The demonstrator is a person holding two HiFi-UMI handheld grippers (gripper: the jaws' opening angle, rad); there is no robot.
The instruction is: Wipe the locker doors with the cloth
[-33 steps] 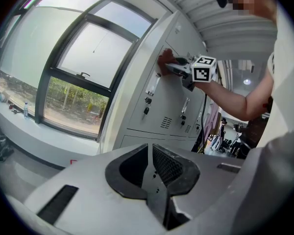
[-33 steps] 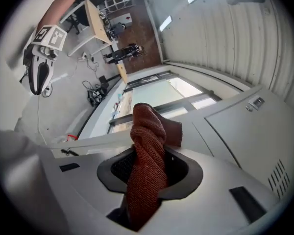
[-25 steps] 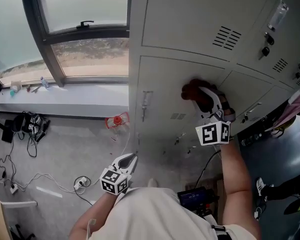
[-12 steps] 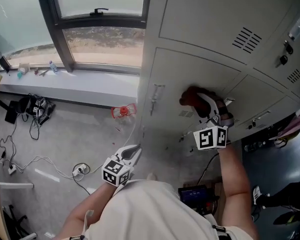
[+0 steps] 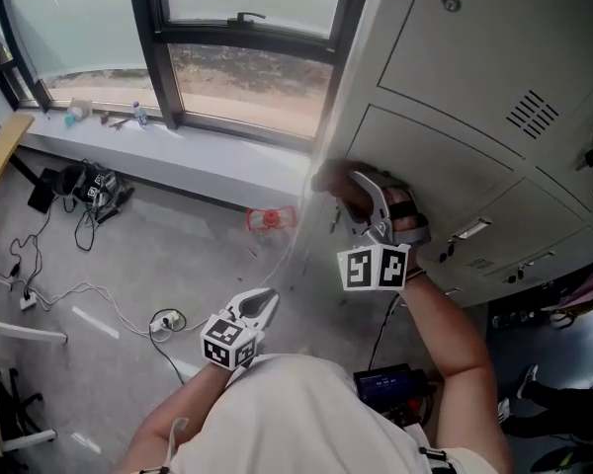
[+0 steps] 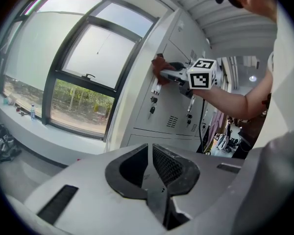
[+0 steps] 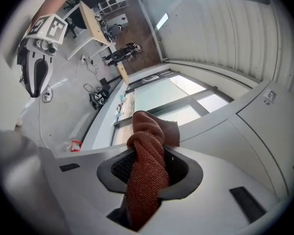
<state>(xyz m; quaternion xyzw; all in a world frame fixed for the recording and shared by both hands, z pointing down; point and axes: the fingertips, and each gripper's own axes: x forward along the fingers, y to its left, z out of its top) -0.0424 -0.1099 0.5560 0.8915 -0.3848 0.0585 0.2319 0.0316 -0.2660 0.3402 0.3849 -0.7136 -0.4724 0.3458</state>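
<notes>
A rust-red cloth (image 5: 330, 178) is pressed against the grey locker door (image 5: 445, 171) near its left edge, by the handle. My right gripper (image 5: 349, 190) is shut on it. In the right gripper view the cloth (image 7: 147, 153) fills the gap between the jaws and bunches above them. My left gripper (image 5: 263, 304) hangs low by the person's body, away from the lockers, with its jaws together and nothing held. In the left gripper view, the left gripper (image 6: 150, 164) looks up at the cloth (image 6: 159, 65) on the lockers.
More locker doors (image 5: 494, 47) with vents, keys and handles run to the right. A window (image 5: 237, 8) and sill (image 5: 178, 156) stand to the left. Cables (image 5: 69, 294) and a red object (image 5: 269, 218) lie on the floor. A dark device (image 5: 390, 383) sits by the person's feet.
My right gripper has slid the cloth leftward across the locker door, from its middle to its left edge. The left gripper has stayed low and shut.
</notes>
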